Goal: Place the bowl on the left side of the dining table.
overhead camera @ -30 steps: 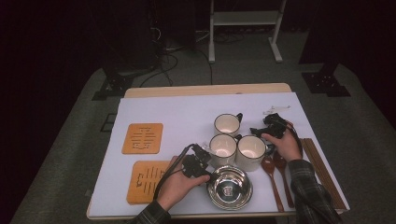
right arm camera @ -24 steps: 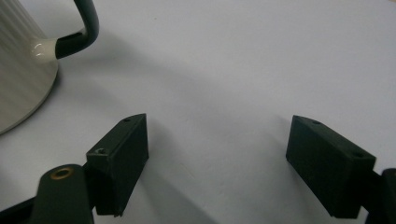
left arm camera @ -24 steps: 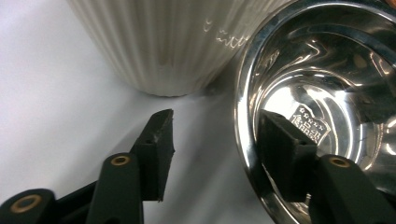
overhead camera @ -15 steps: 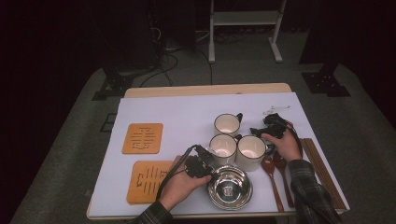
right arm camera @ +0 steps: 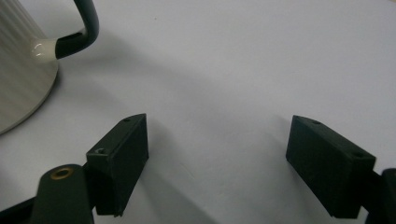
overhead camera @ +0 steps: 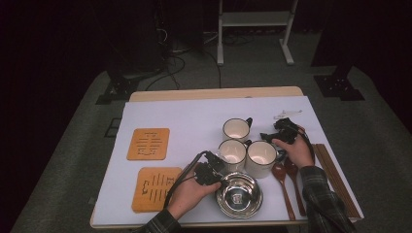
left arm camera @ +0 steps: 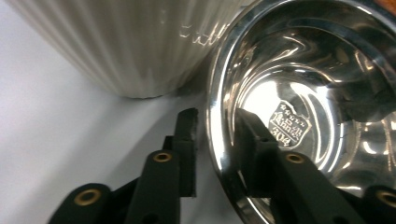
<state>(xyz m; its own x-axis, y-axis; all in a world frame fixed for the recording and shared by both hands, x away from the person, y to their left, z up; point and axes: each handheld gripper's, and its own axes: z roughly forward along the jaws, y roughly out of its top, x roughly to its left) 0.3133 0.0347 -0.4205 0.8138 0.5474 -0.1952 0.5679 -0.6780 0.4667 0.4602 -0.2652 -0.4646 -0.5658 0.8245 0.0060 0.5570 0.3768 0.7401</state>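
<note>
At the left of the bench (overhead camera: 145, 116), in the high view, two orange wooden trivets (overhead camera: 148, 143) lie one behind the other on the white cover, well apart from the crockery. Next comes the left hand-held gripper (overhead camera: 217, 167), held low at the near-left rim of the steel bowl (overhead camera: 239, 195), which sits at the front edge just in front of two ribbed cream mugs (overhead camera: 232, 154); a third mug (overhead camera: 236, 129) stands behind them. From above, the grip itself is too small to read, but the left gripper view settles it: the jaws have just been closing and now straddle the bowl's rim (left arm camera: 219, 116), one outside on the bench cover and one inside the polished basin, narrowly set with a thin gap still visible on the outer side, so they are not plainly clamped. That view also shows a stamped mark in the bowl's bottom and a ribbed mug wall touching or nearly touching the bowl. Further right, the right hand-held gripper (overhead camera: 279, 133) rests beside the right mug's handle, its jaws spread wide over bare cover in the right gripper view (right arm camera: 217, 163), gripping nothing. Two wooden spoons (overhead camera: 283, 180) and chopsticks (overhead camera: 333, 177) lie at the far right.
</note>
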